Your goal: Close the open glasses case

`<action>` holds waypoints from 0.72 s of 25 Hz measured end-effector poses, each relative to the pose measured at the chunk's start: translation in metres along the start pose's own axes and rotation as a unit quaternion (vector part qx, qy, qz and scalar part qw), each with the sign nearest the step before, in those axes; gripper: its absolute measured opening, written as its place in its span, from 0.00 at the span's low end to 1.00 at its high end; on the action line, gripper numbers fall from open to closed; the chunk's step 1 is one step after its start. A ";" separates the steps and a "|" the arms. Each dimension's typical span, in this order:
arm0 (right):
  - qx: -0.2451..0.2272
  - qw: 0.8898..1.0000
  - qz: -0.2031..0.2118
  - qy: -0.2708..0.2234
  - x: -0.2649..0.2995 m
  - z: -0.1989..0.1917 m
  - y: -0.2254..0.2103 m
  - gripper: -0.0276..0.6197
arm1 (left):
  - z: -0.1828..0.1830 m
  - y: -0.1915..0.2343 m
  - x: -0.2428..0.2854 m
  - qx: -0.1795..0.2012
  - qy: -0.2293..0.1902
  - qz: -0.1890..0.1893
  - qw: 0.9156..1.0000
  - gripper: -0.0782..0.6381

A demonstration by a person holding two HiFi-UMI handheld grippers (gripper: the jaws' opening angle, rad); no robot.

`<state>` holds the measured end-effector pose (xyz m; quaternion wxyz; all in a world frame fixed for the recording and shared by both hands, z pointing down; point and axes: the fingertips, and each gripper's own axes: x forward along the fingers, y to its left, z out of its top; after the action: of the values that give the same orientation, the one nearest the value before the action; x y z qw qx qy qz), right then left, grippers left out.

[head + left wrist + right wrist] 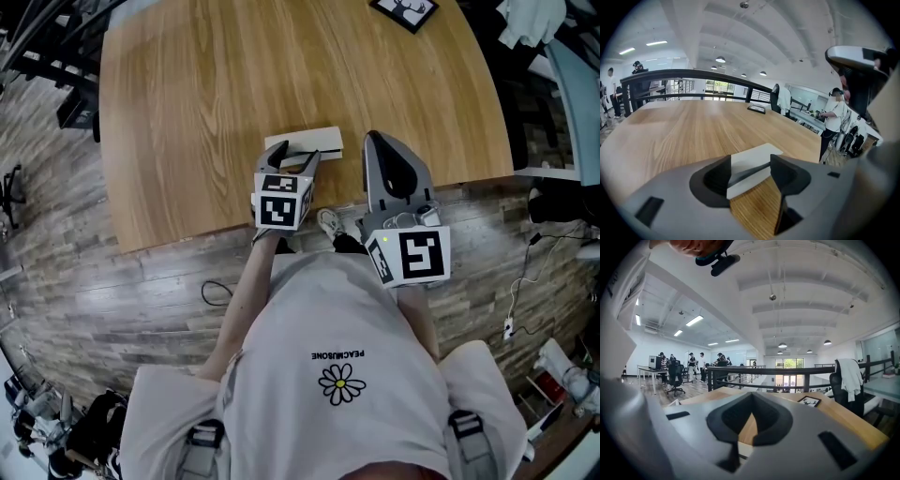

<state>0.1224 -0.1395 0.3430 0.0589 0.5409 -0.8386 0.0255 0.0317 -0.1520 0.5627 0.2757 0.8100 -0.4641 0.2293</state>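
Two tools: left tool (295, 156) spread around the glasses case (323, 142); right tool (374, 141) pinched together beside it.

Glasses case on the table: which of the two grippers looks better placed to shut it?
Left. The left gripper is already at the white glasses case, jaws apart with the case showing between them. The right gripper sits off to the case's side, jaws together and holding nothing.
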 end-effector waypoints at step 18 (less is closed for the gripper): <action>0.012 1.000 0.004 0.001 0.001 -0.002 0.002 0.05 | -0.019 -0.001 0.000 -0.001 0.025 0.001 1.000 0.46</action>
<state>0.1199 -0.1395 0.3447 0.0531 0.5381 -0.8404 0.0366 0.0302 -0.1386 0.5765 0.2876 0.8034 -0.4578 0.2494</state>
